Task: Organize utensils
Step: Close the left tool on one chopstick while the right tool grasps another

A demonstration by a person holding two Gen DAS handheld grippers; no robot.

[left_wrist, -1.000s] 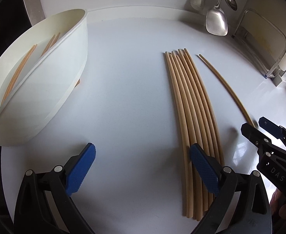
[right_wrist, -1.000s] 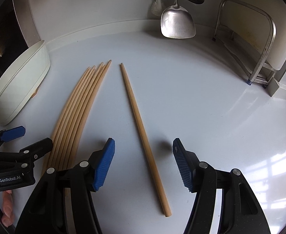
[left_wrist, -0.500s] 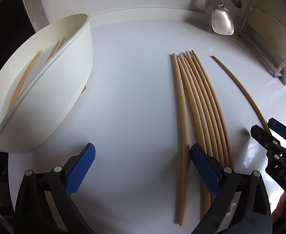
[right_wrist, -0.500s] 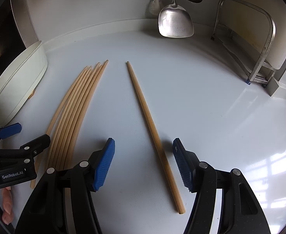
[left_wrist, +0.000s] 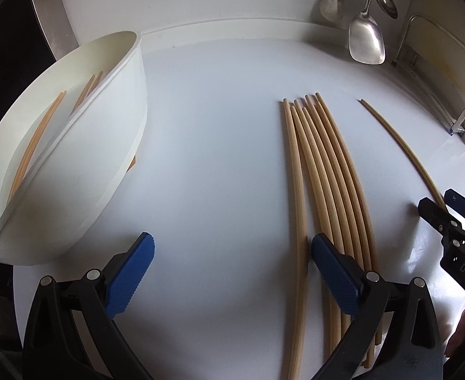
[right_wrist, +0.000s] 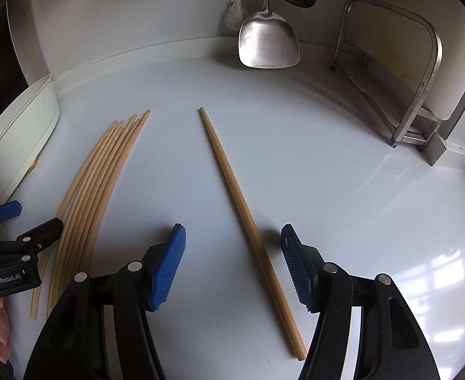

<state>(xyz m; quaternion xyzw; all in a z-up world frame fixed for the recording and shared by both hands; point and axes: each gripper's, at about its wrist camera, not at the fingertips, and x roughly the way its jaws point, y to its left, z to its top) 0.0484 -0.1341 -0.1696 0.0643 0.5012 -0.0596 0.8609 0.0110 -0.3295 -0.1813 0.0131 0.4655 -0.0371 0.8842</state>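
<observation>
Your two wrist views look forward, low over the counter; both share the chopstick bundle.

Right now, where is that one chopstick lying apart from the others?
In the right wrist view the lone chopstick lies on the white counter, between the open right gripper fingers, right of the chopstick bundle.

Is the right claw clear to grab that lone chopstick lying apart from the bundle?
Probably yes. The right claw is open, and the lone chopstick already runs between its fingers with nothing on it; the bundle lies off to the left.
</observation>
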